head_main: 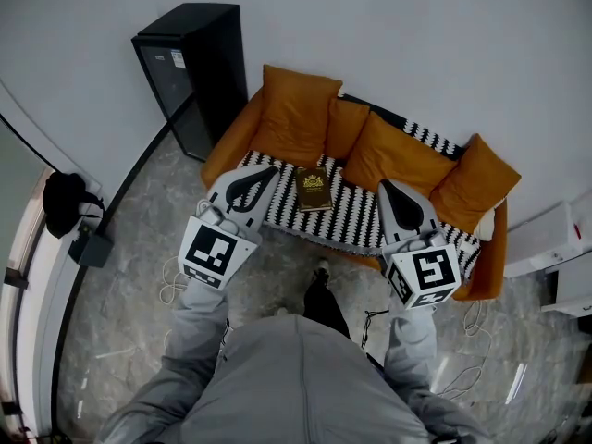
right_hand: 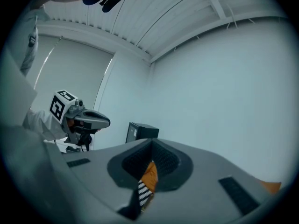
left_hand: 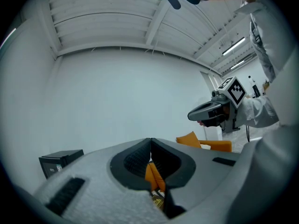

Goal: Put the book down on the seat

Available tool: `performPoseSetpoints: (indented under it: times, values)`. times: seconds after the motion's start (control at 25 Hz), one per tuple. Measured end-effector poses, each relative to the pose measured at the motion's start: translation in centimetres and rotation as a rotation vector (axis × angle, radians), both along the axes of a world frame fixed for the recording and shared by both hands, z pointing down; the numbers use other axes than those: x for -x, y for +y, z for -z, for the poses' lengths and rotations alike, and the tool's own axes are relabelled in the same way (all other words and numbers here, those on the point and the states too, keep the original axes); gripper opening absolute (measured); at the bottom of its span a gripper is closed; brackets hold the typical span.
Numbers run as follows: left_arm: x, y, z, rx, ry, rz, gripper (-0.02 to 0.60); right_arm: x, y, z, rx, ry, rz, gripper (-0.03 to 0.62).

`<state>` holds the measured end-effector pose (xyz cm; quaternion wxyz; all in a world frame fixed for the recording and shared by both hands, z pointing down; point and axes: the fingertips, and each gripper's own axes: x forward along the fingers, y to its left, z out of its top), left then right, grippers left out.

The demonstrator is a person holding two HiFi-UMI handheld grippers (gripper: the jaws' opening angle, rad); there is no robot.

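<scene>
A dark book with a gold emblem (head_main: 314,190) lies flat on the black-and-white striped seat (head_main: 351,218) of an orange sofa. My left gripper (head_main: 265,171) hangs level just left of the book, jaws shut with nothing between them. My right gripper (head_main: 386,189) is held level to the right of the book, also shut and empty. In the left gripper view the closed jaw tips (left_hand: 150,146) meet, and a slice of the book (left_hand: 158,200) shows below them. In the right gripper view the tips (right_hand: 151,146) meet over orange cushion and striped cover.
Several orange cushions (head_main: 298,109) line the sofa back. A black cabinet (head_main: 194,72) stands to the sofa's left against the wall. White units (head_main: 553,245) sit at the right. Cables (head_main: 172,285) lie on the marble floor, and a dark bundle (head_main: 63,202) hangs at the left.
</scene>
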<state>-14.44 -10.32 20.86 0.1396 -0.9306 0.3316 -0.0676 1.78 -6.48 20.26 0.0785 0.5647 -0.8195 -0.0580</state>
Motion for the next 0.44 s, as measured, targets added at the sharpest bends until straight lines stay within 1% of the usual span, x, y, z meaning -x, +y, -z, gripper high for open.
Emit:
performPoseSetpoints:
  times: [0.44]
  values:
    - [0.35,-0.15,-0.53,0.018,0.013,0.003,0.026,-0.10,-0.08,-0.56,0.006,0.007,-0.003,0.028]
